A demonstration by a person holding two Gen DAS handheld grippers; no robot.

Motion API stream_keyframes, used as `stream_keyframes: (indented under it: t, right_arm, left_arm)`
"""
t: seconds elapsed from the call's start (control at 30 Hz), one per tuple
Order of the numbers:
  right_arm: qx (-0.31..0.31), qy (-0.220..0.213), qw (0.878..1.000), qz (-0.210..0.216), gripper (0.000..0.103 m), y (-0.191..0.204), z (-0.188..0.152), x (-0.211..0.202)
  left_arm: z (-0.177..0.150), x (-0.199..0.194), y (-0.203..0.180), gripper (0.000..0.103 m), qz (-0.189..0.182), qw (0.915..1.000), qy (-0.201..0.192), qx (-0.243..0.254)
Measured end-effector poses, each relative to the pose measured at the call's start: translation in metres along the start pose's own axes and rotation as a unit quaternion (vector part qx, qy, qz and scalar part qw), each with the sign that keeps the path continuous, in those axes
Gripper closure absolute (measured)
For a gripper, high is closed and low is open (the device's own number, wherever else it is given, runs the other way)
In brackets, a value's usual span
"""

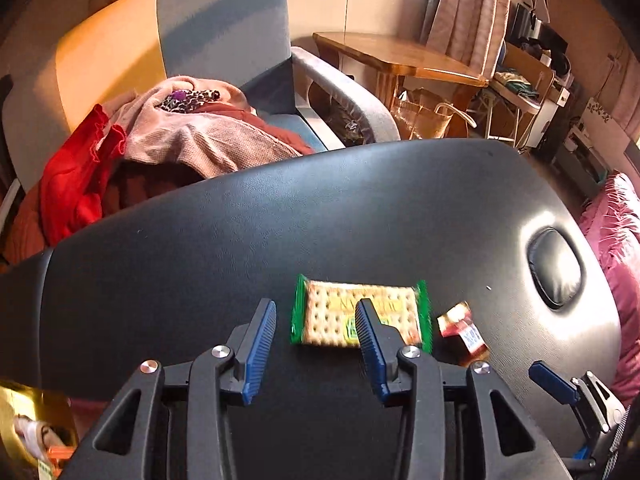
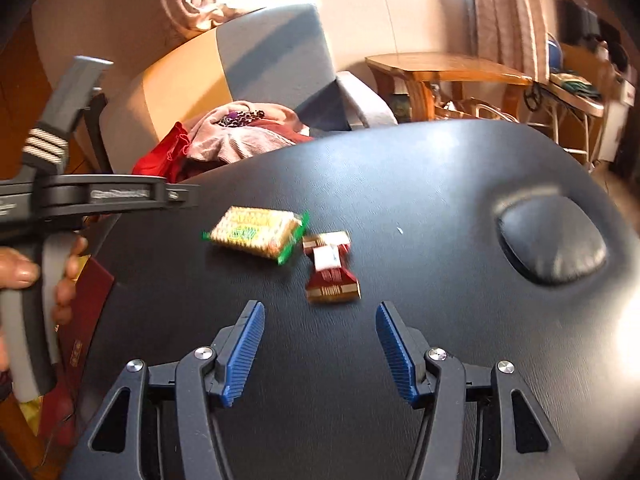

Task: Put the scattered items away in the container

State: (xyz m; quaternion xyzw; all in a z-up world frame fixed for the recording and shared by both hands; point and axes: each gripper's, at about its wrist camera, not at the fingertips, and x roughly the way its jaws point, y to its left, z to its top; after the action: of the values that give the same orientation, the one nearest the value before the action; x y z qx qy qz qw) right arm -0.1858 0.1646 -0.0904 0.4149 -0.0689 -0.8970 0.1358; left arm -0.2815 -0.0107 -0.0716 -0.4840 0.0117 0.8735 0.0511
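Left wrist view: the left gripper point(image 1: 316, 320) is spread apart above the black table point(image 1: 280, 220), the green-edged cracker packet point(image 1: 360, 316) just beyond, its print blurred. The right gripper point(image 2: 320, 320) also gapes, empty, near the red-and-gold packets point(image 2: 330, 266), whose writing is unreadable.

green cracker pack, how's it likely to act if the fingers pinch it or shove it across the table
The green cracker pack lies flat on the black padded table, so it should slide, not roll. Its glossy wrapper probably slips against ribbed fingers. The crackers showing through look brittle; a hard pinch may snap them.
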Motion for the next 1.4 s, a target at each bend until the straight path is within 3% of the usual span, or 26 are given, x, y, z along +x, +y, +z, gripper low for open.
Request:
stream_keyframes:
  t: [0.3,0.53,0.67,1.03,1.13,1.23,1.4]
  right_arm:
    - [-0.047,0.016,0.999,-0.010,0.044,0.007,0.028,0.038]
    - [-0.077,0.046,0.996,-0.021,0.054,0.007,0.039,0.069]
    - [-0.089,0.056,0.994,-0.018,0.061,0.006,0.032,0.068]
    - [-0.095,0.063,0.993,-0.007,0.061,0.009,-0.027,0.020]
    - [-0.081,0.065,0.995,0.006,0.061,0.004,-0.037,0.005]
    - [-0.057,0.055,0.997,0.003,0.061,-0.007,-0.029,0.001]
    - [-0.014,0.030,0.999,-0.011,0.061,-0.015,0.014,0.021]
  left_arm:
    - [0.024,0.055,-0.014,0.061,0.007,0.9992,0.017,0.036]
    - [0.023,0.079,-0.018,0.061,0.019,0.9975,0.040,0.056]
    - [0.007,0.069,-0.018,0.061,0.021,0.9972,0.042,0.058]
    - [-0.069,0.022,-0.018,0.061,0.024,0.9982,0.042,0.036]
    - [-0.090,0.007,-0.010,0.061,0.019,0.9988,0.046,0.007]
    - [-0.106,-0.012,-0.001,0.061,0.010,0.9991,0.034,-0.024]
    - [-0.116,-0.039,-0.001,0.056,-0.029,0.9994,-0.005,-0.019]
